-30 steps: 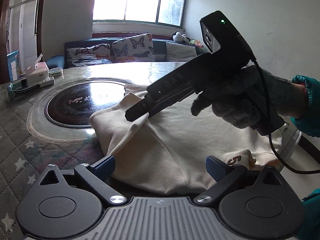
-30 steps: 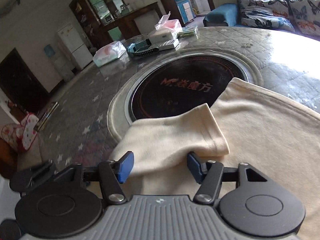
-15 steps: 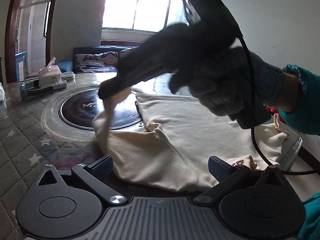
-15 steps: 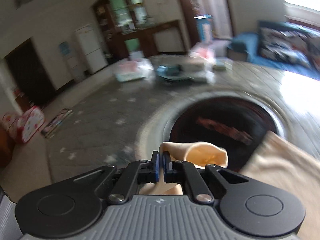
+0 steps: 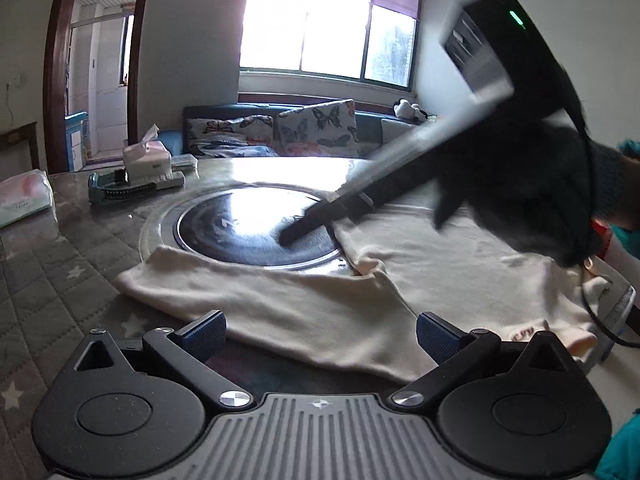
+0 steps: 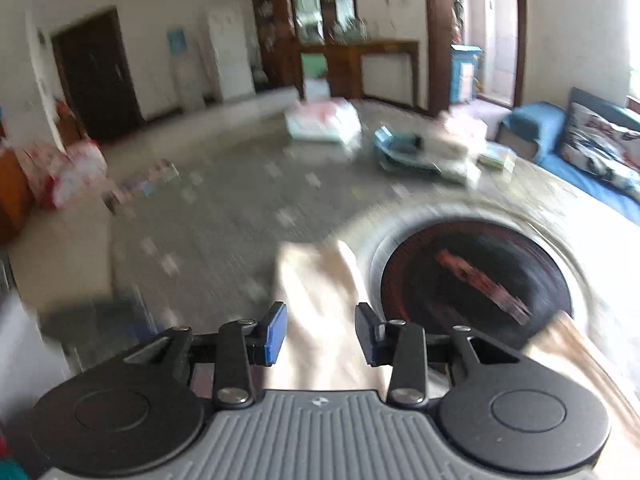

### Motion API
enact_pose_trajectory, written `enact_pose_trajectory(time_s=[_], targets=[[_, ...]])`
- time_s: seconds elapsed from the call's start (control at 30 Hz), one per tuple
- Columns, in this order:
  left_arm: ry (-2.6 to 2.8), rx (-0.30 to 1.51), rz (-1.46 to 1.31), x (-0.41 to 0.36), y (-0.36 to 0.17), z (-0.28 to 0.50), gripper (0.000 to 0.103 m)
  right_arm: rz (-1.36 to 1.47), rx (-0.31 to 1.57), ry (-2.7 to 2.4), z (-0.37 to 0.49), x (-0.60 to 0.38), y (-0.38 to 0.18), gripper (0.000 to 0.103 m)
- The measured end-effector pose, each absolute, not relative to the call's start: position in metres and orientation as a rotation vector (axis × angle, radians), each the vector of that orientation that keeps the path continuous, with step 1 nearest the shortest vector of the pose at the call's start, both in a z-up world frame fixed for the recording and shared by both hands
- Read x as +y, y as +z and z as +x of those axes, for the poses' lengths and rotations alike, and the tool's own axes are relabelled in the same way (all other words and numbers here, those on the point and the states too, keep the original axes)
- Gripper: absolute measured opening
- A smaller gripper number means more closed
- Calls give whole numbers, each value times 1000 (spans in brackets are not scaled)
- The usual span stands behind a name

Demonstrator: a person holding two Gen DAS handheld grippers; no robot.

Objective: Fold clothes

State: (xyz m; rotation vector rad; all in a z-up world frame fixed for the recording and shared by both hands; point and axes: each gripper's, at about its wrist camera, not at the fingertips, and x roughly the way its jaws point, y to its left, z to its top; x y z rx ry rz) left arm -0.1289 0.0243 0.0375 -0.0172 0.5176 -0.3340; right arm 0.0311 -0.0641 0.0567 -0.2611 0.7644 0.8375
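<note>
- Lying limp, the soft cream cotton shirt (image 5: 440, 276) looks light; take its sleeve cuff (image 5: 136, 276).
- Left gripper (image 5: 318, 334) gapes wide, empty.
- Right gripper (image 6: 321, 334) parted, empty.

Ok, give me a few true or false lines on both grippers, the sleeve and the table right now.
1. The left gripper is shut on the shirt. False: its jaws are wide open and hold nothing.
2. The right gripper is open, with cream cloth showing between its jaws. True.
3. The sleeve lies spread out flat on the table. True.
4. The cream shirt covers the whole dark round disc. False: most of the disc is bare; the cloth only lies along its near and right edges.
5. A tissue box stands on the table's far side. True.
</note>
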Motion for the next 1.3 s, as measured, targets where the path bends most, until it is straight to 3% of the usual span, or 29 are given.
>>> enact_pose_trajectory(time_s=[0.23, 0.67, 0.83, 0.97, 1.07, 1.3], targets=[[-264, 550, -80, 29, 40, -87, 103, -254, 854, 670, 27, -123, 25, 52], [-36, 689, 22, 22, 5, -34, 103, -103, 826, 398, 90, -202, 9, 53], [22, 706, 14, 32, 6, -30, 103, -130, 821, 354, 122, -198, -2, 53], [67, 714, -11, 40, 6, -28, 103, -231, 787, 348, 136, -177, -10, 62], [102, 720, -29, 46, 7, -26, 103, -272, 757, 346, 145, -164, -13, 62], [152, 725, -49, 54, 8, -22, 103, -206, 777, 333, 177, -173, -12, 67]])
